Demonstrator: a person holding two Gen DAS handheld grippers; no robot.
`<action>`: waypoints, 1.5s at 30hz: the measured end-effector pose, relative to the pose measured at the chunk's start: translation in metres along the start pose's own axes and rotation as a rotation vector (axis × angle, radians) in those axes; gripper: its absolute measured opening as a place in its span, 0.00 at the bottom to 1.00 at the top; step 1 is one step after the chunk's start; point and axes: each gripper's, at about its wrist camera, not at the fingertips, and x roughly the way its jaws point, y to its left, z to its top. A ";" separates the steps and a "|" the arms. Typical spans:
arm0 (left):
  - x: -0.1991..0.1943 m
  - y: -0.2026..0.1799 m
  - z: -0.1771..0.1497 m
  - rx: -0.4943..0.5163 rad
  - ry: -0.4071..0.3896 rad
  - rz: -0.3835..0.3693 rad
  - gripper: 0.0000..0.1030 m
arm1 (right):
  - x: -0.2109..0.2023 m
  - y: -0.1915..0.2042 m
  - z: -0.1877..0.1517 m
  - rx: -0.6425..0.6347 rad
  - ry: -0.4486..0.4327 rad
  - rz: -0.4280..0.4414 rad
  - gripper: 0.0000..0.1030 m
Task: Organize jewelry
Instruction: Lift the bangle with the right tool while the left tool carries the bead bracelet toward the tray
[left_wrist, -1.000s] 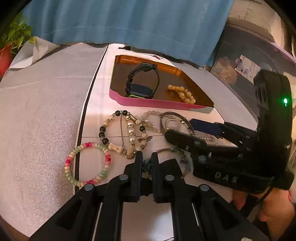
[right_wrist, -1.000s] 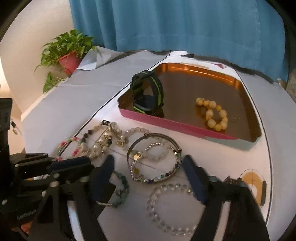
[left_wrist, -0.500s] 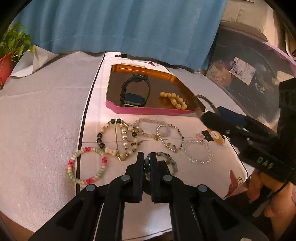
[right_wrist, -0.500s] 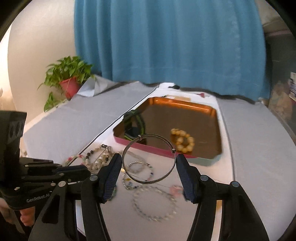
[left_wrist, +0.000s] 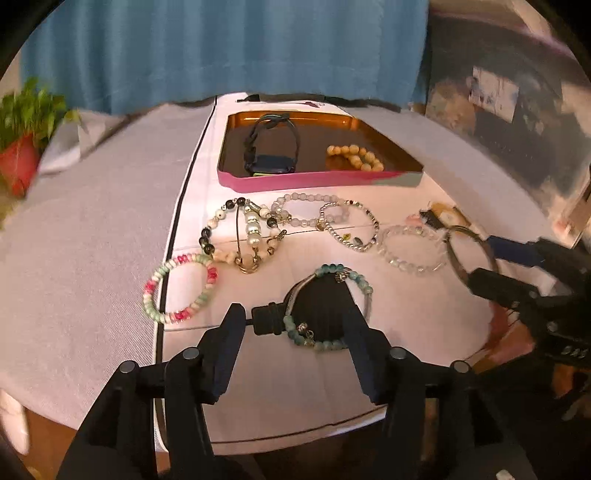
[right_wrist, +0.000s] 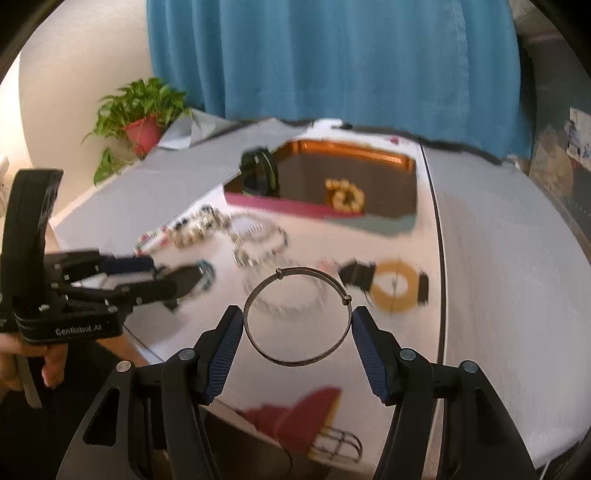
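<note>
My right gripper (right_wrist: 297, 324) is shut on a thin metal bangle (right_wrist: 258, 295) and holds it above the white mat; the bangle also shows in the left wrist view (left_wrist: 455, 258). My left gripper (left_wrist: 293, 325) is open over a teal bead bracelet (left_wrist: 360, 280) that lies on the mat. A pink-sided tray (left_wrist: 317, 181) at the back holds a black smartwatch (left_wrist: 271, 162) and a yellow bead bracelet (left_wrist: 354, 155). Several other bracelets lie in front of the tray, among them a pink-green one (left_wrist: 181, 288) and a clear bead one (left_wrist: 410, 251).
A potted plant (right_wrist: 142, 118) stands at the far left on the grey cloth. A blue curtain (right_wrist: 332, 55) hangs behind the table. The table's front edge is just below my left gripper. A printed orange ring mark (right_wrist: 395, 288) is on the mat.
My left gripper has opened and let go of the teal bracelet. My right gripper, still holding the bangle, has pulled back to the right and towards the front edge.
</note>
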 end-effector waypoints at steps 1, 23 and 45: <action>0.001 -0.001 0.000 0.007 -0.003 0.008 0.50 | 0.002 -0.002 -0.004 0.005 0.014 0.001 0.60; -0.062 0.000 0.043 -0.111 -0.069 -0.174 0.03 | -0.044 -0.004 0.032 0.010 -0.098 -0.036 0.61; -0.127 -0.014 0.186 0.040 -0.388 -0.242 0.03 | -0.099 -0.018 0.166 -0.003 -0.371 -0.014 0.61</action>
